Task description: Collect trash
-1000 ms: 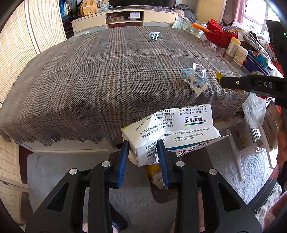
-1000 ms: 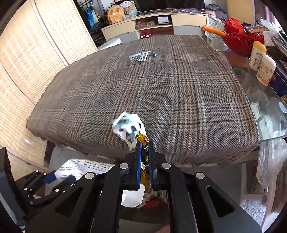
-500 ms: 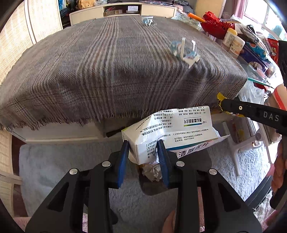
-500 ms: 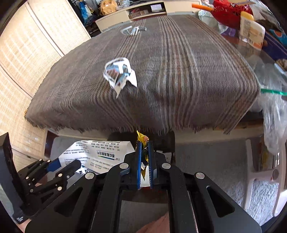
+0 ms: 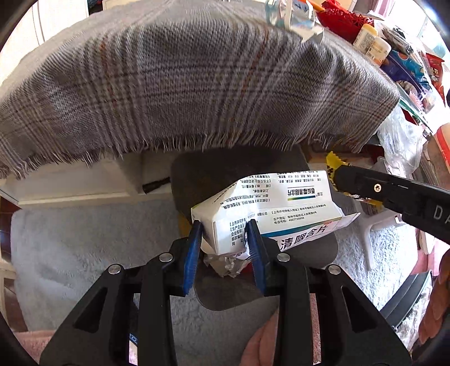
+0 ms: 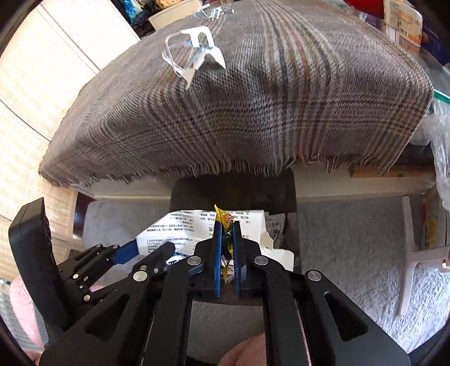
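Note:
My left gripper (image 5: pixel 225 225) is shut on a crushed white medicine box (image 5: pixel 270 208) with Chinese print, held over a dark grey bin (image 5: pixel 247 292) below the table's front edge. Crumpled trash (image 5: pixel 227 261) lies in the bin under the box. My right gripper (image 6: pixel 226 225) is shut on a yellow wrapper (image 6: pixel 223 218); it also shows in the left wrist view (image 5: pixel 332 166), just right of the box. The box (image 6: pixel 191 228) and the left gripper (image 6: pixel 140 253) show in the right wrist view. A clear plastic blister pack (image 6: pixel 191 53) lies on the plaid cloth.
The plaid cloth (image 5: pixel 180 84) covers the table and hangs fringed over the front edge. A second clear plastic piece (image 6: pixel 213 12) lies at the far side. Bottles (image 5: pixel 371 42) and a red basket (image 5: pixel 346 19) stand at the right. A pale rug (image 5: pixel 84 253) covers the floor.
Both grippers have dropped lower and closer to the bin, below the table's edge. The right gripper with the yellow wrapper has come nearer the box. Both grips are unchanged.

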Tool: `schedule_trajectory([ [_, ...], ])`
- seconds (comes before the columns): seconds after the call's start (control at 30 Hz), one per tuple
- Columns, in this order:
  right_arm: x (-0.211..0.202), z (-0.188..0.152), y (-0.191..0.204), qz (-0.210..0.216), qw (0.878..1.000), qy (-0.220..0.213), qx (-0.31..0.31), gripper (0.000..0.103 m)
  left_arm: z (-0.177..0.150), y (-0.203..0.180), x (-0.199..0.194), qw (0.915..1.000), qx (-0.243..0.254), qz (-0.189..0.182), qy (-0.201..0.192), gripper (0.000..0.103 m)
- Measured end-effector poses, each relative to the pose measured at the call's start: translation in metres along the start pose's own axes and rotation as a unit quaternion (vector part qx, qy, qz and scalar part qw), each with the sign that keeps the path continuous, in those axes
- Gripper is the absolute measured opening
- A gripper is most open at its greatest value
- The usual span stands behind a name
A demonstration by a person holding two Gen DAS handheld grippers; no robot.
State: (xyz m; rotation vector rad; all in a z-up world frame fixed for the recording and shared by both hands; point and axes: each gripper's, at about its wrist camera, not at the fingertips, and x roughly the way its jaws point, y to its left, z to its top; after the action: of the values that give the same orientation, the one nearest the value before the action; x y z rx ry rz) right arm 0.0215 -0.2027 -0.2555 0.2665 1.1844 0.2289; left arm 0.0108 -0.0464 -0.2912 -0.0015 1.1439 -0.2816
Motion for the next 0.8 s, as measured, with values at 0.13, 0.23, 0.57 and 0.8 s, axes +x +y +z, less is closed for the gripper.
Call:
schedule_trajectory([
  [0.13, 0.007, 0.003, -0.002, -0.002, 1.000, 0.007, 0.005, 0.012, 0.000, 0.000, 0.001, 1.0000, 0.000, -0.001, 0.001, 0.032],
  [0.23, 0.009, 0.004, 0.000, -0.001, 1.000, 0.007, 0.005, 0.013, 0.001, 0.001, 0.002, 1.0000, -0.002, -0.004, -0.001, 0.036],
  [0.57, 0.004, 0.003, 0.002, -0.048, 0.999, -0.010, -0.006, 0.082, 0.004, 0.015, -0.015, 0.9996, -0.016, 0.019, -0.014, 0.085],
  [0.8, -0.005, 0.006, 0.000, -0.072, 0.997, -0.021, -0.010, 0.097, 0.007, 0.028, -0.030, 0.9990, -0.039, 0.008, -0.019, 0.095],
])
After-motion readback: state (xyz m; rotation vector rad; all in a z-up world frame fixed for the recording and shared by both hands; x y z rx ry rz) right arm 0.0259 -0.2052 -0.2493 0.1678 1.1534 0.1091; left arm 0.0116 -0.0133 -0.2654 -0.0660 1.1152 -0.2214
